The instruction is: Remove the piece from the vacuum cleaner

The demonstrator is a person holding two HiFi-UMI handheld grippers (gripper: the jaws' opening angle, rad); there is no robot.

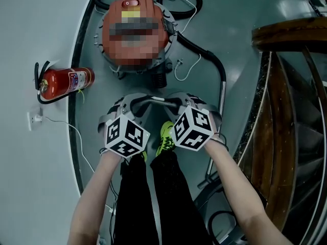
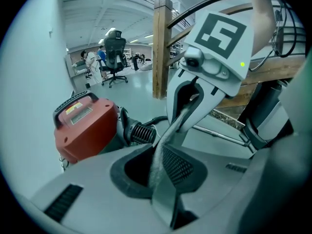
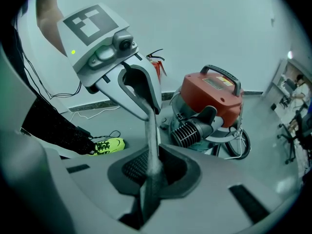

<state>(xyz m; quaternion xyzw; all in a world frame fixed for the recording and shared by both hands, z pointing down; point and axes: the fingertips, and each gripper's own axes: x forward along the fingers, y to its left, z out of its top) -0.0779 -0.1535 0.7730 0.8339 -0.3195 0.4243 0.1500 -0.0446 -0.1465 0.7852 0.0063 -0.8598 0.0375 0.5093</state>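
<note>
The red vacuum cleaner stands on the floor ahead of me, and it also shows in both gripper views. Its black ribbed hose port faces me. Between my grippers spans a thin grey strip-like piece, held above the floor and apart from the vacuum. My left gripper is shut on one end of the piece. My right gripper is shut on the other end. Each gripper view shows the opposite gripper pinching the far end.
A black hose runs from the vacuum to a metal tube on the right. A red fire extinguisher lies left, near a wall socket with a cable. A wooden stair rail stands right. My green shoes are below the grippers.
</note>
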